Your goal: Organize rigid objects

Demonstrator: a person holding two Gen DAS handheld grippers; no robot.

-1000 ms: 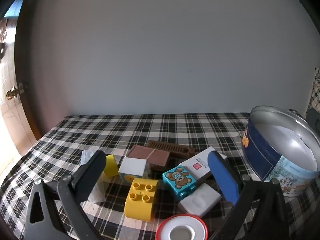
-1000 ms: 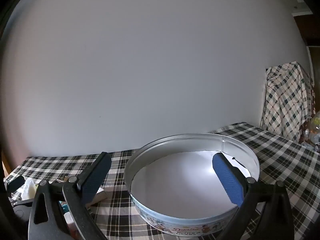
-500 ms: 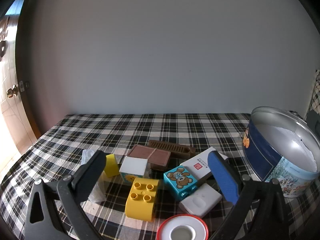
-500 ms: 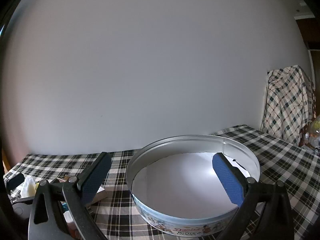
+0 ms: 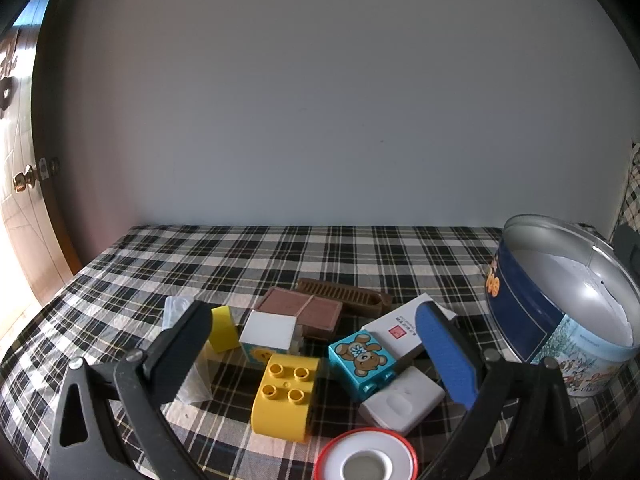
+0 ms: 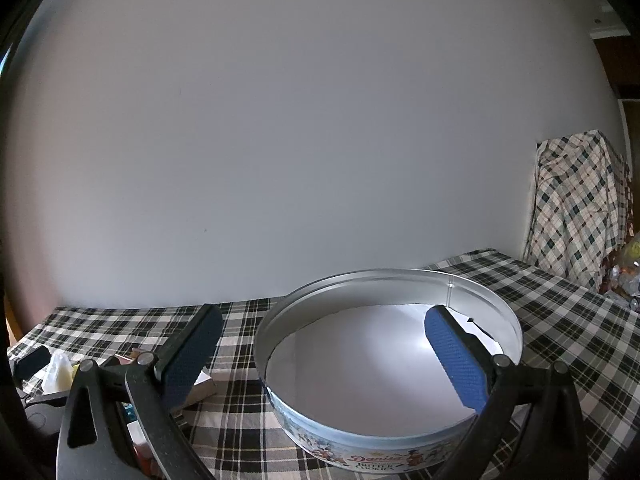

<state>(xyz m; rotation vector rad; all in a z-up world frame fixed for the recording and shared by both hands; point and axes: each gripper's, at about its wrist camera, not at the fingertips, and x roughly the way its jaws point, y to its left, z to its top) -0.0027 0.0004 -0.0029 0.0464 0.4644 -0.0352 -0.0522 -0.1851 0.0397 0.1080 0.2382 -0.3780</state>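
Note:
A pile of small objects lies on the plaid tablecloth (image 5: 280,252) in the left wrist view: a yellow studded brick (image 5: 286,394), a teal bear block (image 5: 362,360), a white cube (image 5: 268,334), a small yellow block (image 5: 224,328), a brown flat box (image 5: 306,312), a brown comb (image 5: 344,296), a white carton (image 5: 400,328), a white case (image 5: 402,400) and a red-rimmed tape roll (image 5: 366,460). My left gripper (image 5: 316,344) hangs open just above the pile, holding nothing. A round cookie tin (image 6: 384,356) stands to the right, holding nothing. My right gripper (image 6: 320,348) is open over its near rim.
A wall closes off the table's far side. A door with a brass knob (image 5: 22,182) is at the far left. A plaid cloth drapes over something (image 6: 580,208) at the right. A crumpled clear plastic wrapper (image 5: 180,312) lies left of the pile.
Both views have shifted slightly: the pile and the tin sit a little lower and nearer in frame. Both grippers stay open and nothing was grasped.

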